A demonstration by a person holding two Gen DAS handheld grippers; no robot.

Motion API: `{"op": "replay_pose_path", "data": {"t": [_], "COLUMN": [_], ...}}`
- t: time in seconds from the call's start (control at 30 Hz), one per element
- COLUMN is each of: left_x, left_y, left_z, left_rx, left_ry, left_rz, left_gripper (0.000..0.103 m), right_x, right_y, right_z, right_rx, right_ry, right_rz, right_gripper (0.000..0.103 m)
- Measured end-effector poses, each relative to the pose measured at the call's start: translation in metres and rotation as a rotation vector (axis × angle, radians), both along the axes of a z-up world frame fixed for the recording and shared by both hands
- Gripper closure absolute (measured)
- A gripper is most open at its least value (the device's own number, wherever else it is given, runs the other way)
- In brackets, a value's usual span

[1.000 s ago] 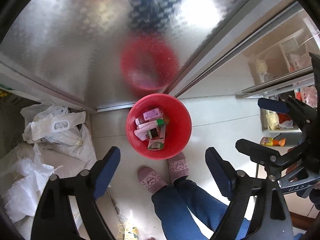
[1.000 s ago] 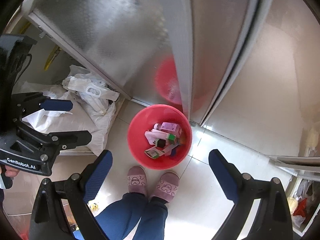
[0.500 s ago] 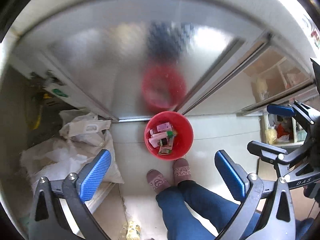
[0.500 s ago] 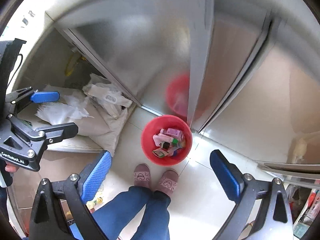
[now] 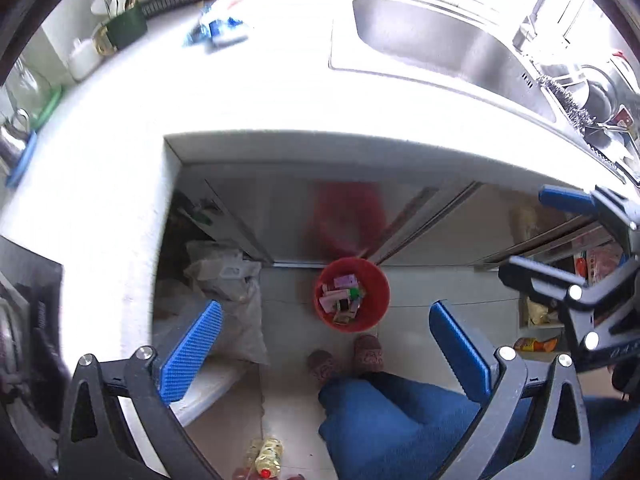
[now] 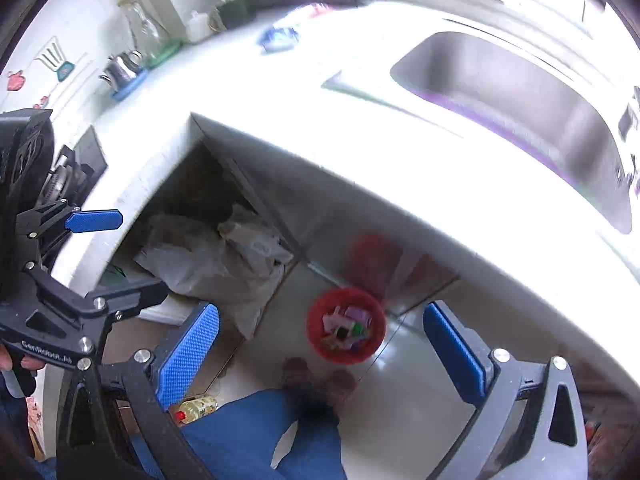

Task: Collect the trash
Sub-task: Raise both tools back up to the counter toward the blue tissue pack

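Two downward views from high above a kitchen floor, each framed at the bottom by a pair of blue-padded tongs. In the left wrist view, a white countertop [image 5: 248,92] fills the upper half, with jars and a dark green cup [image 5: 125,29] at the upper left and a steel sink [image 5: 452,40] at the upper right. At left of centre, pale sacks [image 5: 230,292] slump on the floor below the counter edge. The left gripper [image 5: 325,354] spans the lower frame, its jaws wide apart with nothing between the pads; they have just been opening. The red bin [image 5: 352,294] stands on the tiled floor at centre, close against the metal cabinet doors [image 5: 288,216], holding a heap of small cartons and bottles. Just below it are the person's slippers [image 5: 347,356] and blue trouser legs. A plastic bottle [image 5: 266,454] lies at the bottom edge. At the right edge the right gripper [image 5: 560,240] is seen from the side. In the right wrist view, the left gripper [image 6: 132,254] shows at the left edge, sacks [image 6: 208,264] beside it, the red bin [image 6: 346,330] at lower centre between the right gripper [image 6: 321,346] pads, far below them. These jaws too stand wide apart, empty, having just opened further. The sink [image 6: 516,108] sits at upper right.
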State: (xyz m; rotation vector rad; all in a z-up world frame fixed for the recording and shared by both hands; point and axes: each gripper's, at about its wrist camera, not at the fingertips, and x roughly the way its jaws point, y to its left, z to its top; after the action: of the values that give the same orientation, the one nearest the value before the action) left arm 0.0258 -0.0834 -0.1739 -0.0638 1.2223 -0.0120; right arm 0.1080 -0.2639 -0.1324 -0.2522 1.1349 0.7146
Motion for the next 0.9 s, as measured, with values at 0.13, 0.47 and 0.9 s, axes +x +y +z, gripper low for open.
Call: {"op": "replay_pose_path", "data": {"t": [0.13,0.47,0.9], "left_x": [0.004,0.04,0.13], "left_y": [0.009,0.037,0.136], "left_z": [0.031,0.076,0.085], "left_rx": [0.008,0.047,0.017], "left_ry": [-0.061,-0.137,-0.137], "left_rz": [0.03,0.032,0.07], "left_gripper": [0.0,0.0,0.0], "right_x": [0.008,0.041,0.115], "right_y": [0.005,0.033,0.113], "right_z": [0.023,0.062,0.07], "right_rx": [0.016,0.047,0.04], "right_ry": [-0.044,-0.097,-0.082], "right_rz": [0.02,0.065,0.075], "right_gripper": [0.001,0.001,0.001]}}
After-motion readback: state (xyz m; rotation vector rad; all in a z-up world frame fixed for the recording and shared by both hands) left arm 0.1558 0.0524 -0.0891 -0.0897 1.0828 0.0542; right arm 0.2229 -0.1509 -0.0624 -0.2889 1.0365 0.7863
